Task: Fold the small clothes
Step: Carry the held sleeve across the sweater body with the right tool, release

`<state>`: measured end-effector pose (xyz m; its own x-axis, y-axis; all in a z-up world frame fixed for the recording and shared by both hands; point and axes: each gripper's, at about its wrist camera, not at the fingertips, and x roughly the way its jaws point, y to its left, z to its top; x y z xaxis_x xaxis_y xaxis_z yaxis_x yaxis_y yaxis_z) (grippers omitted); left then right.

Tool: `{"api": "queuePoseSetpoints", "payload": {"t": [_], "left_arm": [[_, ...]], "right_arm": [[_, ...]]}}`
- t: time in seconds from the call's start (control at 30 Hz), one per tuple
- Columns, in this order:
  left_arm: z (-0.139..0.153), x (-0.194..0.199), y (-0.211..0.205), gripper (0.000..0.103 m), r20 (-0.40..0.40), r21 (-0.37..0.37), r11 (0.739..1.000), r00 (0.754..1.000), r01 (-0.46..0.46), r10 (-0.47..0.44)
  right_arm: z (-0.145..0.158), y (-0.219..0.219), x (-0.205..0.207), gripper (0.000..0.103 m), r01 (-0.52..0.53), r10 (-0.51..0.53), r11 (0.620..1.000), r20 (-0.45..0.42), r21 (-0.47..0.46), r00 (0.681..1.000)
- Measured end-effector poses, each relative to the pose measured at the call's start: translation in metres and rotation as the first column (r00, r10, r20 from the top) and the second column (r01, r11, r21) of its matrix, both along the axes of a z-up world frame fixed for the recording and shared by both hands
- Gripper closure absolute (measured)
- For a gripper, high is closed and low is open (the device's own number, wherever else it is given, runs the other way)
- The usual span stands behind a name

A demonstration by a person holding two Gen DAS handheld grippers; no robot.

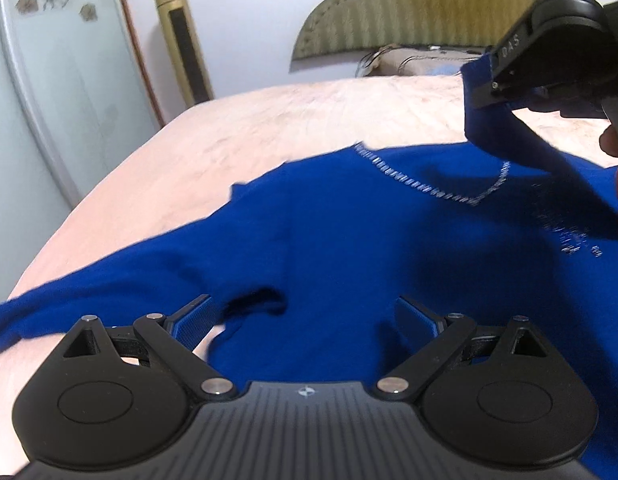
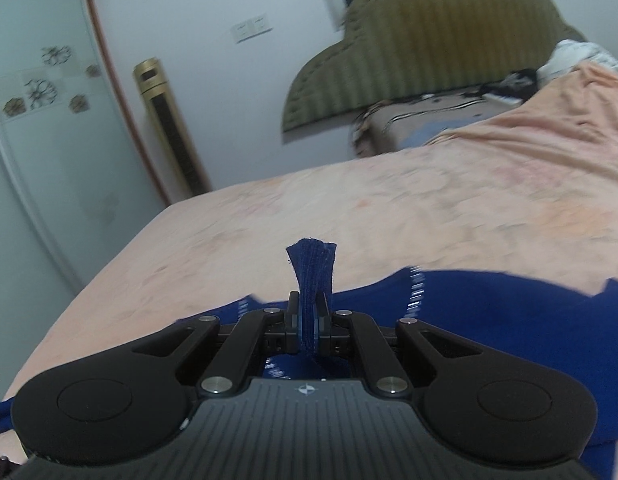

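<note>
Basically, your right gripper [image 2: 307,320] pinches the soft, limp blue sweater [image 1: 329,248] by its ribbed cuff [image 2: 311,276], left gripper [image 1: 307,320] wide and empty; take hems and edges, expect sag.

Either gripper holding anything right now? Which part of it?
The right gripper is shut on the blue sweater, pinching a ribbed edge, probably a sleeve cuff, lifted off the bed. The left gripper is open over the sweater, holding nothing.
</note>
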<state>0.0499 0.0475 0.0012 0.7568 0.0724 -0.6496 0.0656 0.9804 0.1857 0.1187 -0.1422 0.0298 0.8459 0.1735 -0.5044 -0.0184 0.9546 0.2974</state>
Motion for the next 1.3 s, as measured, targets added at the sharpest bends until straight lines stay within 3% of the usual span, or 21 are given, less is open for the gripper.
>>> {"api": "queuePoseSetpoints", "payload": {"t": [0.33,0.73,1.03,1.2,1.3], "left_arm": [[-0.005,0.0,0.026,0.006,-0.036,0.0,0.997,0.996,-0.08,0.08],[-0.005,-0.01,0.038,0.006,-0.04,0.016,0.994,0.993,-0.109,0.11],[-0.002,-0.015,0.05,0.006,-0.044,0.006,0.992,0.991,-0.126,0.126],[0.0,-0.016,0.053,0.006,-0.049,0.004,0.991,0.99,-0.132,0.132],[0.0,-0.012,0.052,0.006,-0.049,0.004,0.991,0.99,-0.134,0.134]], "right_arm": [[-0.013,0.06,0.004,0.094,-0.145,0.147,0.988,-0.044,0.043,0.988],[-0.021,0.092,0.011,0.094,-0.23,0.241,0.961,-0.061,0.155,0.969],[-0.029,0.111,0.022,0.094,-0.257,0.284,0.936,-0.085,0.238,0.955],[-0.035,0.116,0.024,0.093,-0.261,0.291,0.937,-0.106,0.235,0.951],[-0.041,0.114,0.029,0.086,-0.255,0.298,0.929,-0.131,0.269,0.946]]}}
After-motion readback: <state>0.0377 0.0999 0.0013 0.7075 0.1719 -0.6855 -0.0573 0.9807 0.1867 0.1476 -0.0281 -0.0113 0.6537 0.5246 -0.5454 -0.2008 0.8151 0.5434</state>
